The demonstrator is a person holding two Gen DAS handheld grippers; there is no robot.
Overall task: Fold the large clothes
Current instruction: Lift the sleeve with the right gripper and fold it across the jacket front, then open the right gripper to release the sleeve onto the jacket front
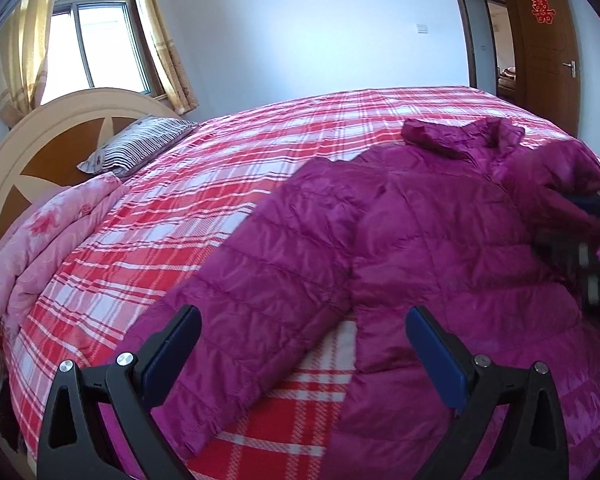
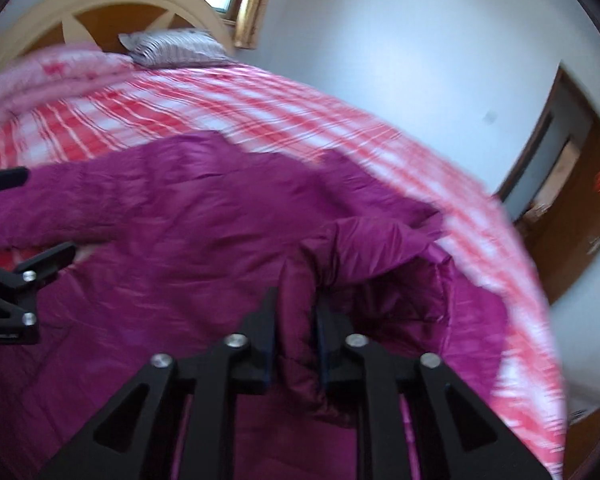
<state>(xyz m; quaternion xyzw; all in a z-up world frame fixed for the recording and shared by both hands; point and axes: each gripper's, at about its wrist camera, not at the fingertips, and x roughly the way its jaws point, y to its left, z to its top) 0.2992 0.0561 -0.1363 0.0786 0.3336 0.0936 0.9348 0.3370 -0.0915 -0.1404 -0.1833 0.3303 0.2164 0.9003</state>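
A magenta quilted puffer jacket [image 1: 440,232] lies spread on a bed with a red and white plaid cover [image 1: 220,168]. My left gripper [image 1: 302,344] is open, its fingers straddling the near sleeve [image 1: 260,280] just above it. My right gripper [image 2: 296,312] is shut on a fold of the jacket's far sleeve [image 2: 364,240] and lifts it over the jacket body [image 2: 180,208]. The right gripper also shows blurred at the right edge of the left wrist view [image 1: 592,248]. The left gripper shows at the left edge of the right wrist view [image 2: 8,280].
A striped pillow [image 1: 140,144] and a pink floral quilt [image 1: 48,240] lie by the round headboard [image 1: 32,148]. A window with curtains [image 1: 96,40] is behind it. An open brown door [image 1: 544,40] stands at the far right.
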